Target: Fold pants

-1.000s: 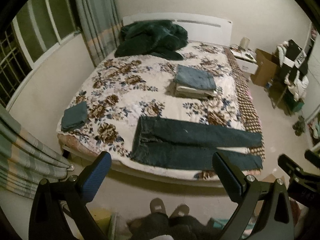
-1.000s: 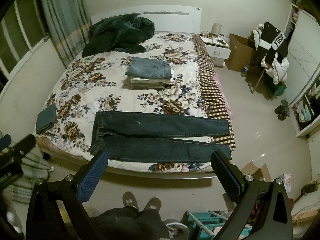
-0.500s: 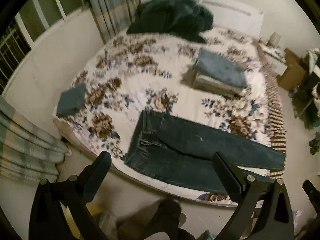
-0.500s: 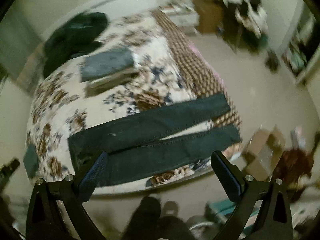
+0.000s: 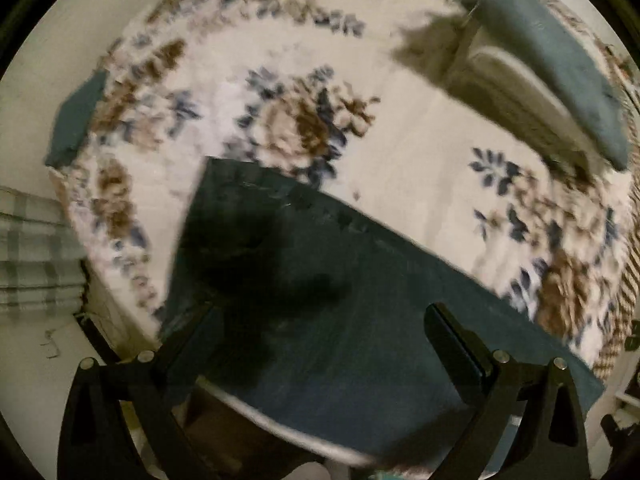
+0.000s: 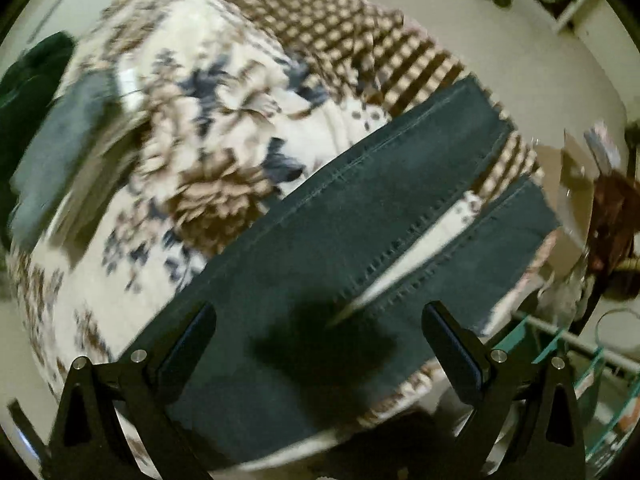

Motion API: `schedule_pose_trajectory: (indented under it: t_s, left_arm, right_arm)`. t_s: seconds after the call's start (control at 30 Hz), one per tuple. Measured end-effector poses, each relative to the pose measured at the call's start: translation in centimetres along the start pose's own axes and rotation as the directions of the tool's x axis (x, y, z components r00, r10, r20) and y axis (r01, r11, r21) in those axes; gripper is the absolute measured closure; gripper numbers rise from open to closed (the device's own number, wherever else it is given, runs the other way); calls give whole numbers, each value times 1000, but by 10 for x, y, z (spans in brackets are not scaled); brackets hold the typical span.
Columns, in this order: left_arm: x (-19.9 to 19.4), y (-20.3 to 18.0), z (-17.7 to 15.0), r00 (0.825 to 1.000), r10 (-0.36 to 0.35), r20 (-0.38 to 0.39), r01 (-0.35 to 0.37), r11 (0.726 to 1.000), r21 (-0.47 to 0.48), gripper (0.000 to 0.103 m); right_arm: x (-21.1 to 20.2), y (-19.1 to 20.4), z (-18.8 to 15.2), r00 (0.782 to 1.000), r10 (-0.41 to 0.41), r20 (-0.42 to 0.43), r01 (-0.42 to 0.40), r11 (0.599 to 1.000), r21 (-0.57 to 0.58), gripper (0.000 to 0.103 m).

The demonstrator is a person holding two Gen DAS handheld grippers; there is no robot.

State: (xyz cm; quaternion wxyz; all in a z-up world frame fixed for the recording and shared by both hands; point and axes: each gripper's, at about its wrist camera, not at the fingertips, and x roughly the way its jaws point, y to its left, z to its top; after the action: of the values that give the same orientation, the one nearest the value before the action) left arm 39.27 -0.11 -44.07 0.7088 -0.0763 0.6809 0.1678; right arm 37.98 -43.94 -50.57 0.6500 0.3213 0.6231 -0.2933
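Note:
Dark blue jeans [image 5: 340, 312] lie flat along the near edge of the floral bed. In the left wrist view I see their waist end; my left gripper [image 5: 320, 332] hovers open just above it, casting a shadow. In the right wrist view the two legs [image 6: 360, 232] run up to the right, hems near the bed's checkered edge. My right gripper [image 6: 320, 328] is open above the lower legs, holding nothing. Both views are motion-blurred.
A stack of folded clothes [image 5: 548, 60] sits further back on the floral bedspread [image 5: 304, 120]. A small folded dark piece [image 5: 76, 116] lies at the bed's left edge. A cardboard box [image 6: 576, 176] and a teal rack [image 6: 580, 364] stand on the floor at right.
Both grippers have dropped quickly from a high view of the whole bed to just above the jeans, left over the waist, right over the legs. Both stayed open.

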Motion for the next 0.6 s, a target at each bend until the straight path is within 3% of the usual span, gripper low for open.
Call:
schedule_pose_trajectory:
  t_s: [0.1,0.17,0.33,0.43,0.5,0.53,0.57,0.6]
  left_arm:
    - [50,-10,29,997,-16,-70,13,999,-41,2]
    - [80,-16,43,993,-22,-114,14,997,-71,13]
    - [136,-19,63,981,-25,-193,-2,990,-140,17]
    - [148,-16,66,981,-44,-188,11,985,-173,17]
    - [148,-14,62,986,-55,-155,27,983,-179,22]
    - [145,-14,61,989,-56,-137,31,984,-177,35]
    - [142,-11,60,992,-51,-116,30,984,-176,56]
    - [139,-6,57,994,-46,-98,28,984,-178,66]
  right_arm:
    - [49,5,30,999,-31,-40,32,999,43,0]
    - [76,4,46,997,-40,-68,45,997,70,0]
    - [123,8,73,991,-74,-107,85,991,100,0]
    - [147,11,82,986,-86,-146,101,990,103,1]
    - [160,11,84,980,-92,-174,112,988,107,11]
    - [163,10,84,978,-93,-184,114,987,110,16]
    - [166,8,83,977,-83,-195,108,987,117,25]
    - [167,5,82,978,-71,-196,97,988,123,37]
